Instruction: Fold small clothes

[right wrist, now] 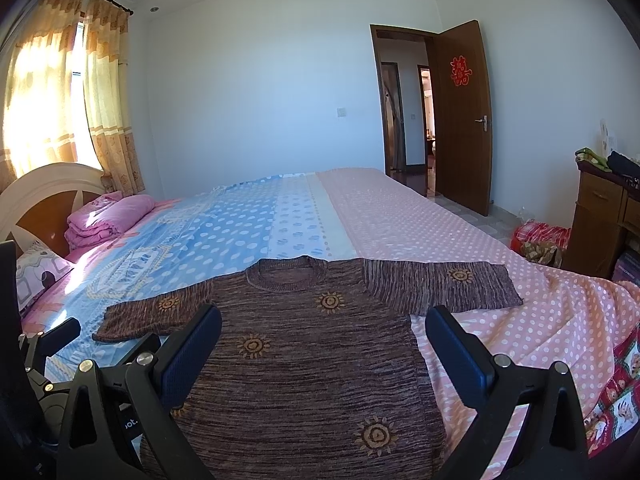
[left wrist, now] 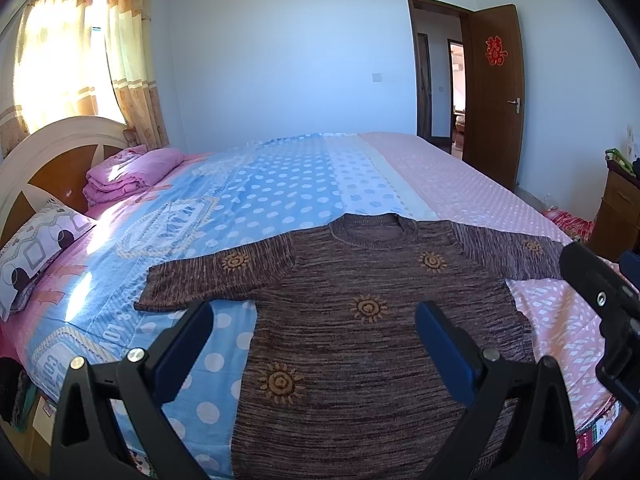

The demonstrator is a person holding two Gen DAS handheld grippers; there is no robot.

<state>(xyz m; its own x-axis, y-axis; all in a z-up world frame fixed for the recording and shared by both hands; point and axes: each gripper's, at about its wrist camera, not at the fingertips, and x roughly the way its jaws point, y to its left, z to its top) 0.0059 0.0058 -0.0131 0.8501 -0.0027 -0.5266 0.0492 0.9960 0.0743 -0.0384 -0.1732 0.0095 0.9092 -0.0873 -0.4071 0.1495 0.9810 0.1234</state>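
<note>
1. The left gripper (left wrist: 314, 338) is held wide open and empty above the near hem.
2. The brown sweater (left wrist: 360, 320) is spread flat on the bed (left wrist: 280, 184).
3. The right gripper (right wrist: 323, 346) is likewise spread; loose knit could be bunched if pinched unevenly.

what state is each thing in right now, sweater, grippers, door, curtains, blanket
sweater: unfolded, spread flat on the bed, both sleeves out to the sides
left gripper: open, holding nothing
right gripper: open, holding nothing
door: swung open
curtains: drawn, with a narrow gap, sunlit
pink blanket: folded, lying by the headboard
</note>
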